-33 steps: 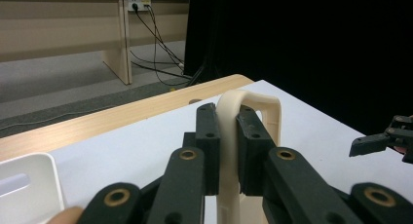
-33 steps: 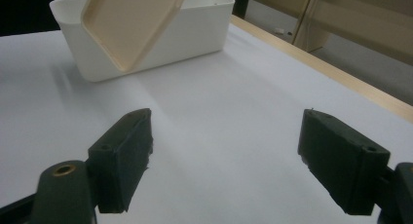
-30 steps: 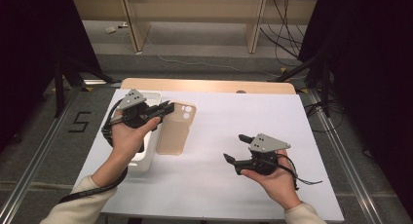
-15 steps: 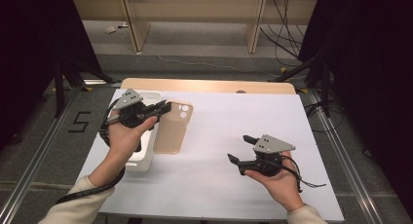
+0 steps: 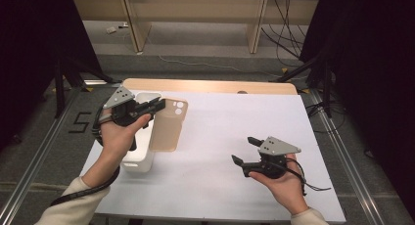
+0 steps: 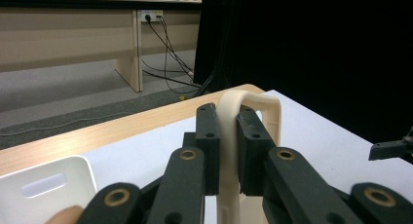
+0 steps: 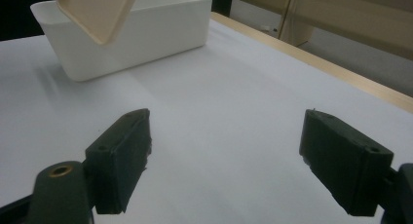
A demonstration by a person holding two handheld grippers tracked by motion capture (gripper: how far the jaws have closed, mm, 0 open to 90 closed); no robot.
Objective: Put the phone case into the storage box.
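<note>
— Across the white tabletop we see little change: a second ago the beige phone case hung at the white bin's right side, and it hangs there now, lifted clear of the surface.

— So we judge the drop into the bin is not yet made. Who has the case?

— Our left gripper. Its fingers are clamped on the case's thin edge, and we hold that hand raised over the bin, wrist level, fingers pointing right.

— And our right gripper?

— Well apart, low near the tabletop's front right. Its fingers stand wide with nothing between them, pointing left toward the bin, palm cupped under the body.
</note>
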